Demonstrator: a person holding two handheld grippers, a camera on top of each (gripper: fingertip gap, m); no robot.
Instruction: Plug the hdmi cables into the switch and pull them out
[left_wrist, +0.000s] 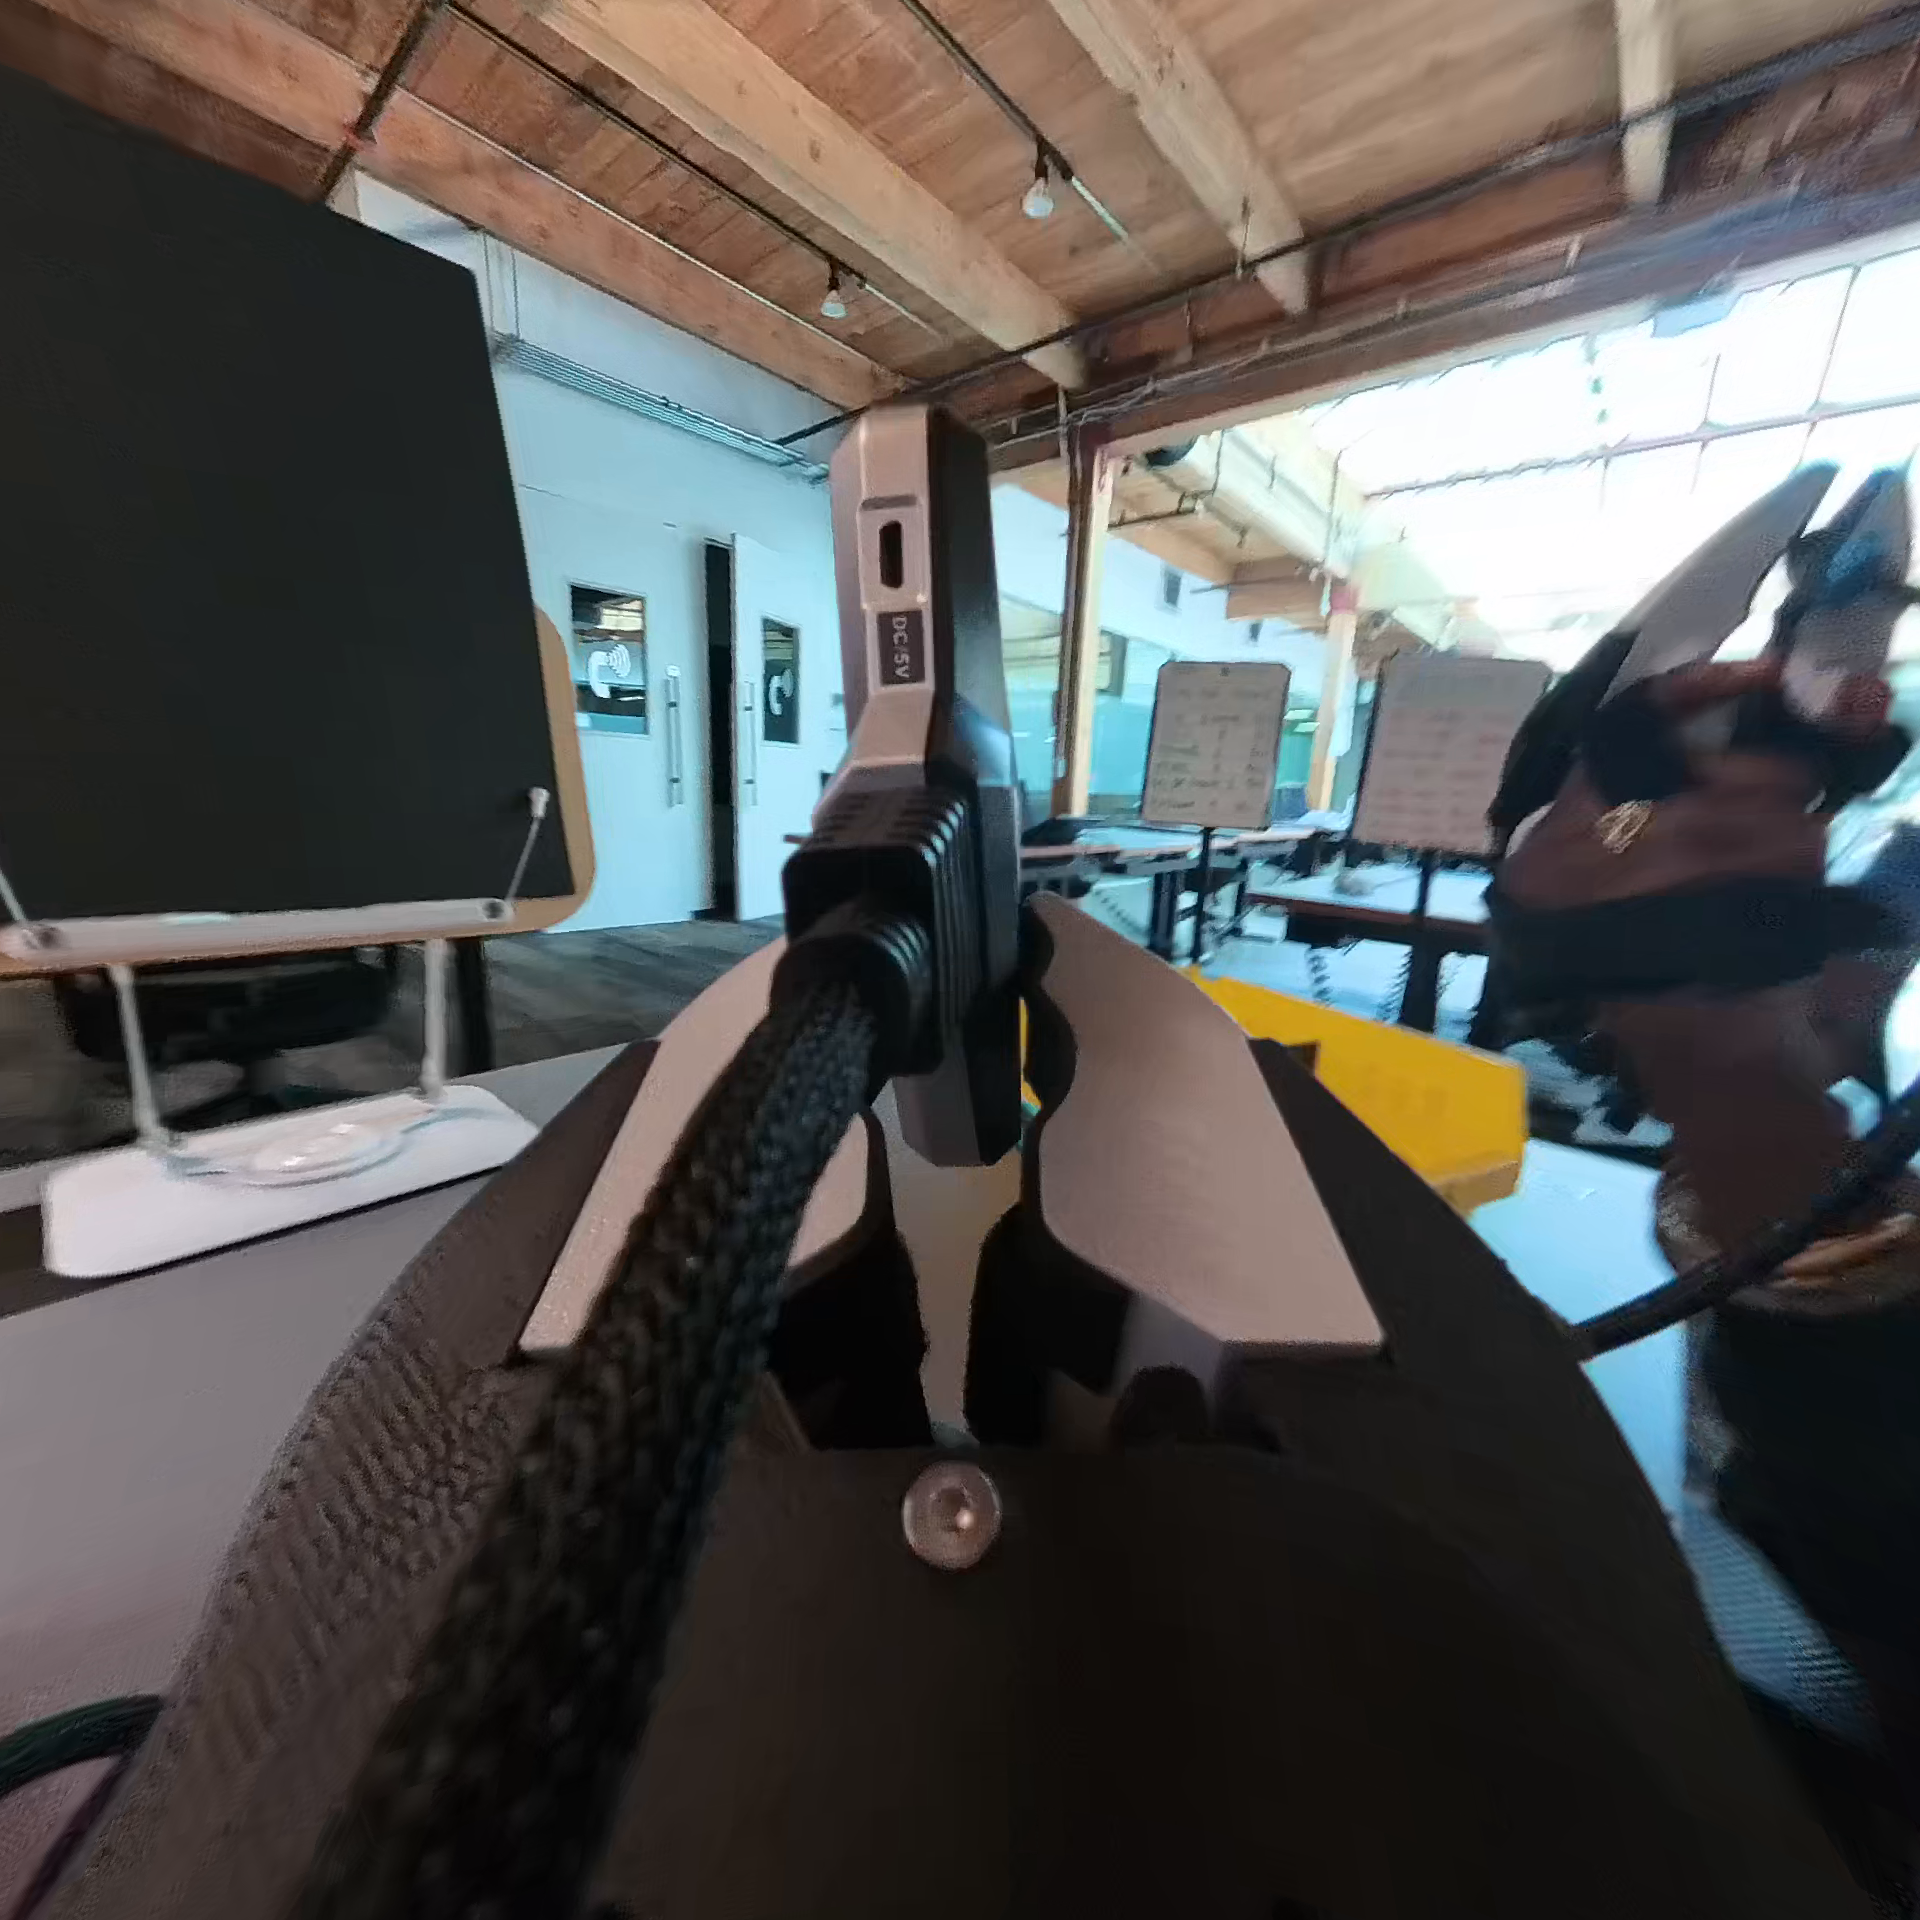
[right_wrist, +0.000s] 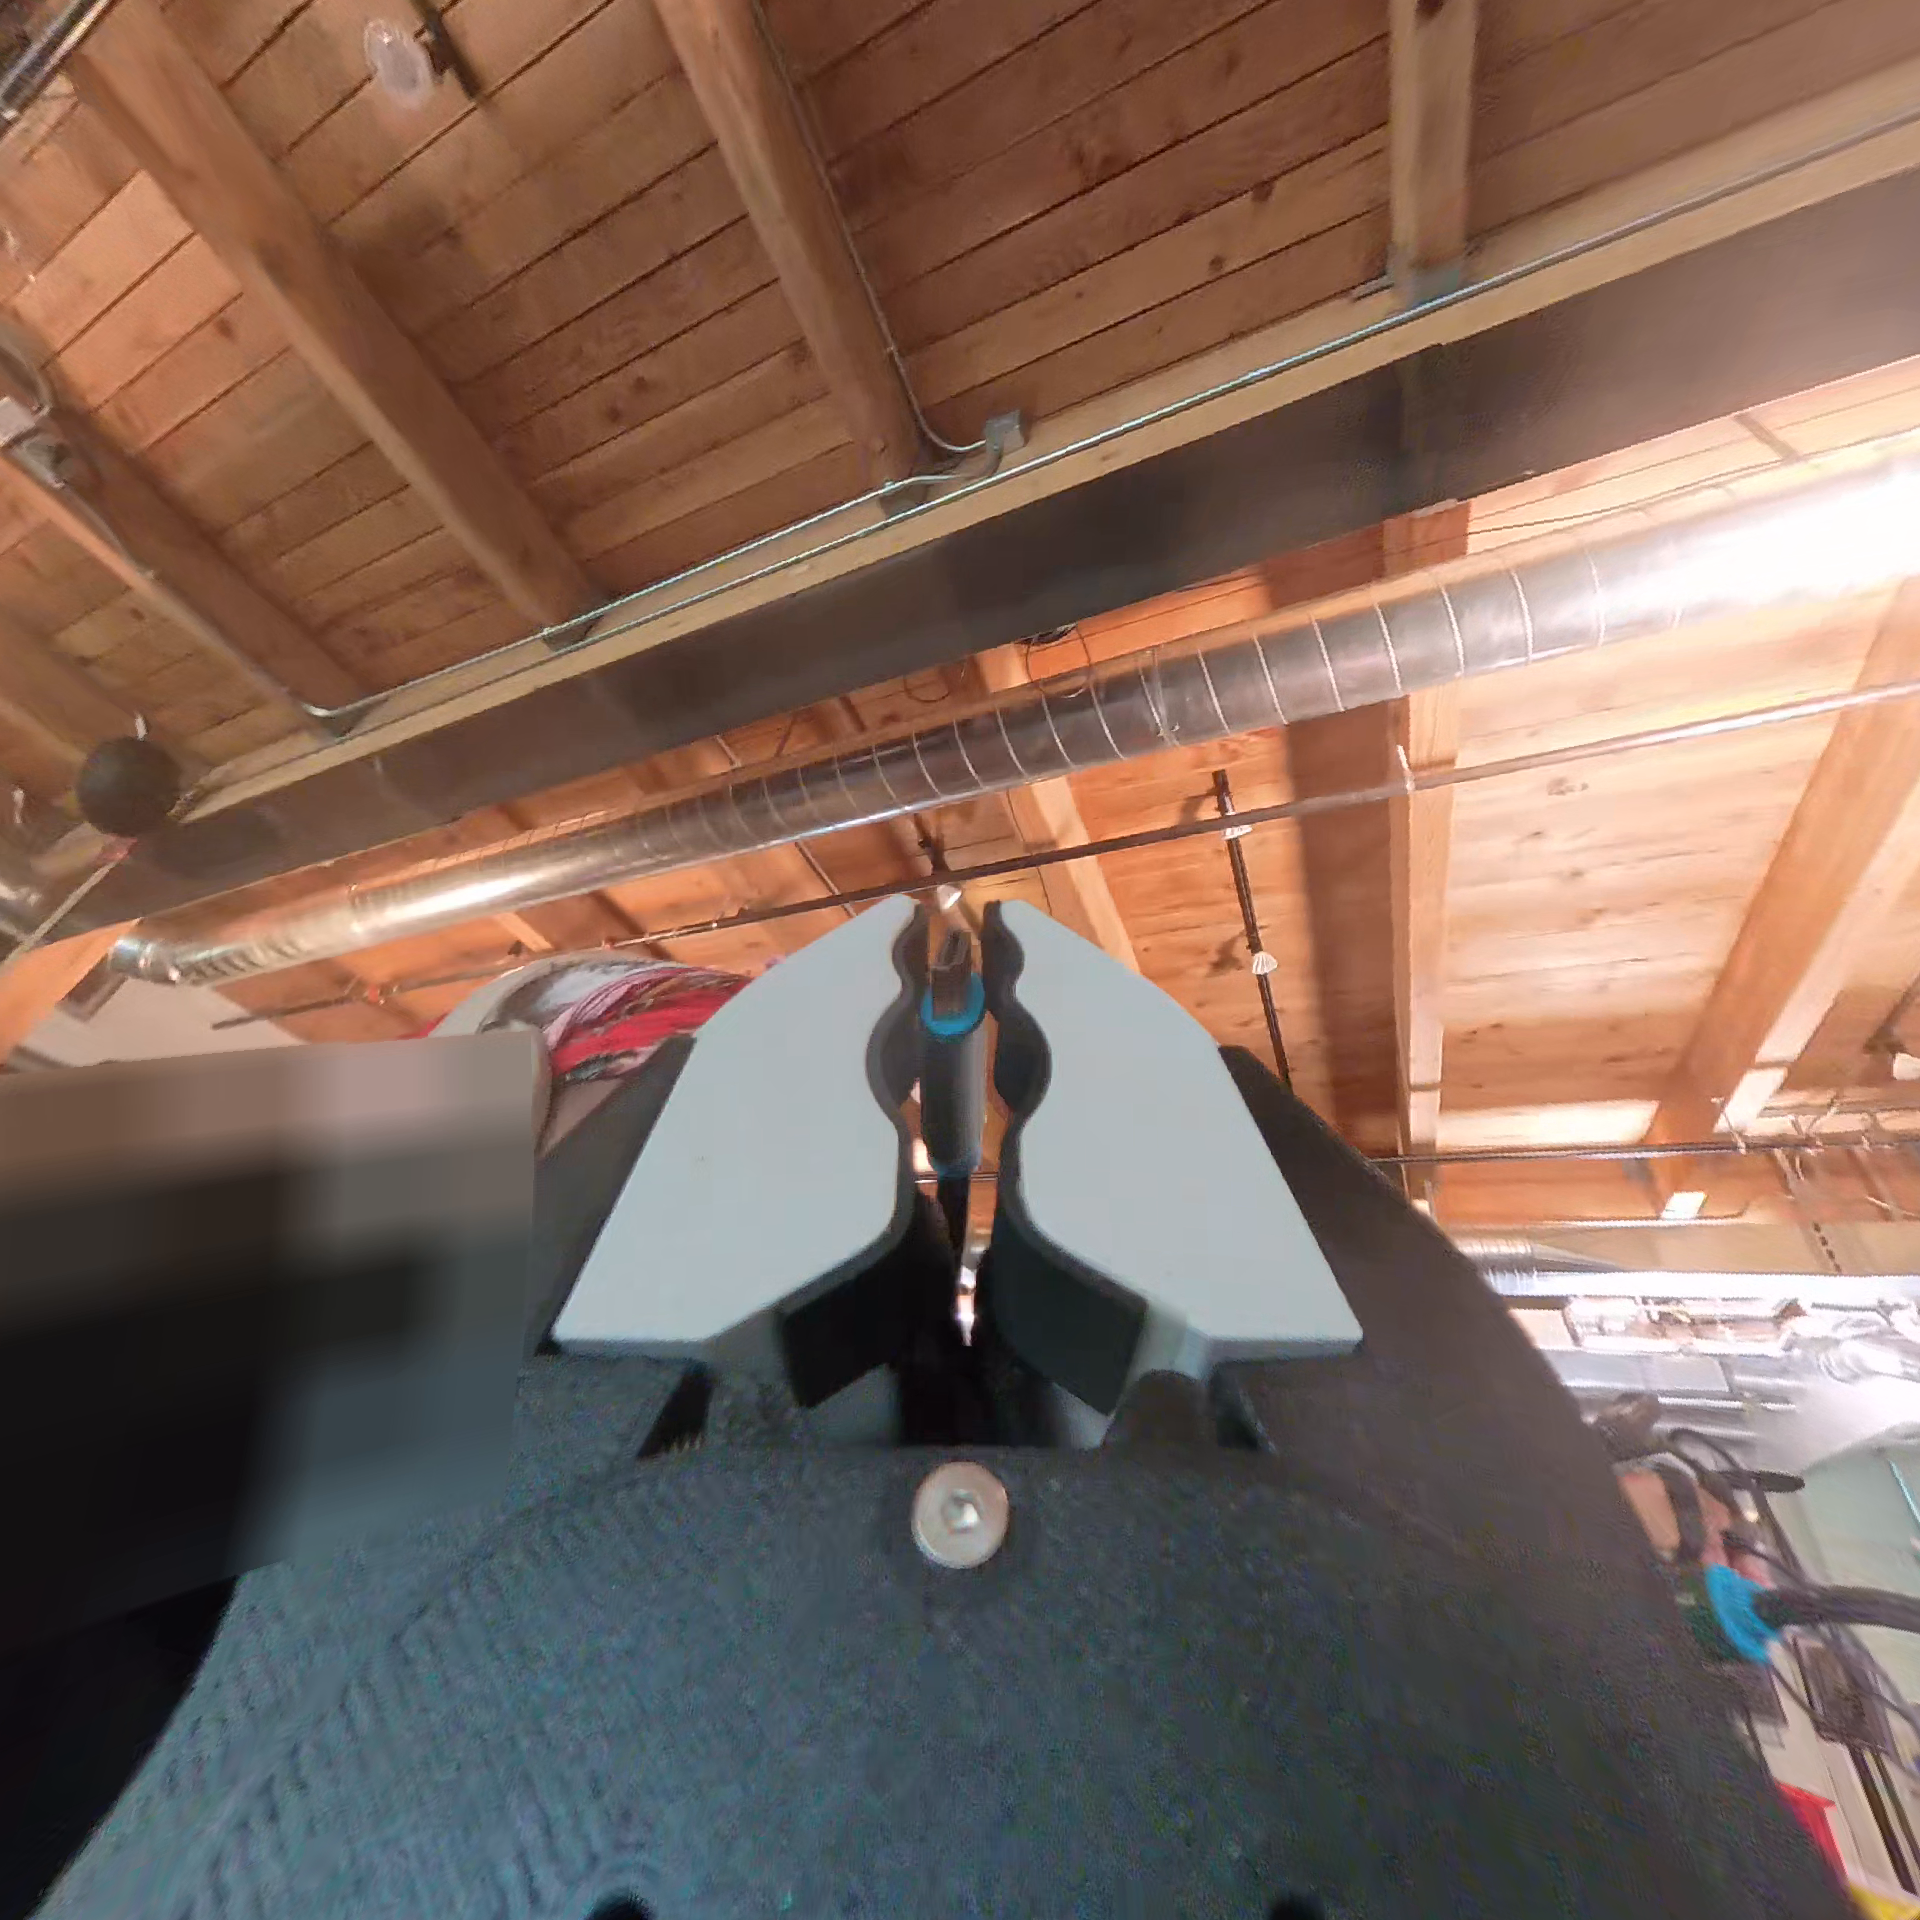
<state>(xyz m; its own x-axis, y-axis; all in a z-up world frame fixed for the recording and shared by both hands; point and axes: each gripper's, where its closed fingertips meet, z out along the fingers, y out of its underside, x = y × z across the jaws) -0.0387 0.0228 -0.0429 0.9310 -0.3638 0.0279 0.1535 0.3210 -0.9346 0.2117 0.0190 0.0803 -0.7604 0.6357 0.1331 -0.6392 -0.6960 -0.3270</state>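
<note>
My left gripper (left_wrist: 935, 966) is shut on the grey HDMI switch (left_wrist: 914, 623) and holds it upright above the table. A black braided HDMI cable (left_wrist: 675, 1299) runs over my left finger, and its plug (left_wrist: 883, 883) sits in the switch's near edge. A small empty port shows on the switch's narrow side. My right gripper (right_wrist: 951, 914) is shut on a black HDMI plug with a blue ring (right_wrist: 951, 1049), its metal tip pointing up at the ceiling. In the left wrist view the right gripper (left_wrist: 1766, 582) shows blurred at the right, apart from the switch, with a cable hanging below it.
A black panel (left_wrist: 239, 582) stands on a white-based wire stand (left_wrist: 281, 1164) at the left on the grey table (left_wrist: 156, 1403). A yellow object (left_wrist: 1382, 1081) lies behind the switch. Whiteboards (left_wrist: 1210, 743) and desks stand farther back. A metal duct (right_wrist: 1143, 707) runs overhead.
</note>
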